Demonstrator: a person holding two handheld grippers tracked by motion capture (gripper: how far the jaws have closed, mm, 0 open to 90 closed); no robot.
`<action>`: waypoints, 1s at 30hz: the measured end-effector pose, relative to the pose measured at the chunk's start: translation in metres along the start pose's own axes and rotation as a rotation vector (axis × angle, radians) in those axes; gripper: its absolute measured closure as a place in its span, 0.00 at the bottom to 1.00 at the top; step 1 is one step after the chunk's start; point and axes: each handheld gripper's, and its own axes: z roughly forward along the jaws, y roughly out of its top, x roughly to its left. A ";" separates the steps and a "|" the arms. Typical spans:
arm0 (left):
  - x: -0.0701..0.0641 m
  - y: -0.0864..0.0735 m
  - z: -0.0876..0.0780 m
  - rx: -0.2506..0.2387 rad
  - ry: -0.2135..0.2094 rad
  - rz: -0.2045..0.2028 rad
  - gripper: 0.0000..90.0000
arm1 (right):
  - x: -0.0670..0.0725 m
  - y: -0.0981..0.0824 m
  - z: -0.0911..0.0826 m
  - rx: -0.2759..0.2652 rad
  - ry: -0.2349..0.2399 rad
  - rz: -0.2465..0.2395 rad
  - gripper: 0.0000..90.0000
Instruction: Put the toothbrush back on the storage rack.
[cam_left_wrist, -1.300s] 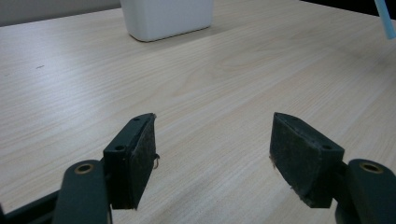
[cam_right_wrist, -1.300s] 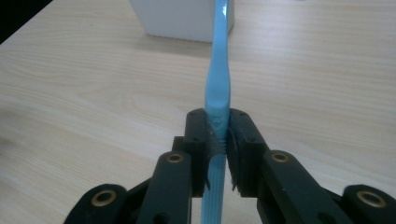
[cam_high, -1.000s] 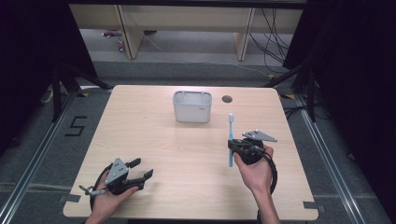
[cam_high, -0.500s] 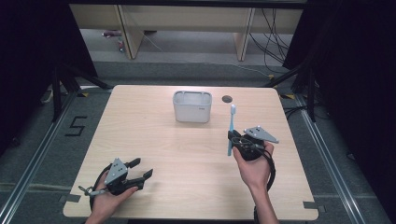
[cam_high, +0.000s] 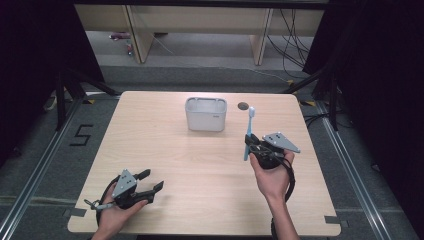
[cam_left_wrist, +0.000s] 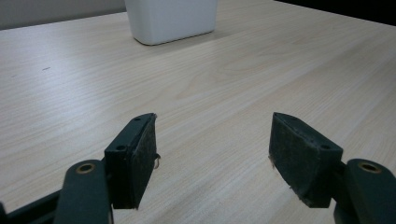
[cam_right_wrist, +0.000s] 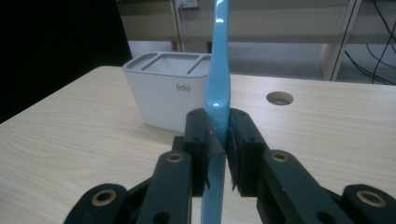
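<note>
**Toothbrush in hand, drop into holder still to do**

You've got the toothbrush (cam_high: 248, 131) clamped in your right gripper (cam_high: 256, 146); the jaws are pinched tight on the blue handle, well below the head. It stands near upright in the high view, bristle end up, handle end hanging below the jaws. In the right gripper view the handle (cam_right_wrist: 217, 93) rises straight between the pads. So the pick-up looks done. What's left, as I judge it: carry the brush over to the white holder (cam_high: 205, 114), line it up w/ one of the top slots and lower it in. Nothing is in the holder yet as far as I can tell, though the high view is too small to be sure of the inside.

The holder sits toward the far edge of the table (cam_high: 150, 150), to the left of the brush and a bit beyond it, apart from it. Its top shows several compartments (cam_right_wrist: 175, 63); pick one wide enough.

Your left gripper (cam_high: 148, 186) rests low at the near left corner, jaws wide, nothing between them, well apart from the work.

Little stands in the way: bare wood btw brush and holder. The round cable hole (cam_high: 243, 105) lies just right of the holder; keep the tip clear of it. Handle end goes first, so you may need to flip the brush.
</note>
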 end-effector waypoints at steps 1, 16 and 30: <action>0.000 0.000 0.000 0.000 0.000 0.000 0.35 | 0.000 0.000 0.000 0.000 0.000 0.000 0.88; 0.001 0.000 -0.001 -0.005 0.001 -0.001 0.35 | 0.005 0.009 0.003 -0.061 -0.001 -0.023 0.88; 0.001 0.000 0.000 -0.014 -0.002 -0.005 0.36 | 0.005 0.015 0.010 -0.103 -0.014 -0.050 0.88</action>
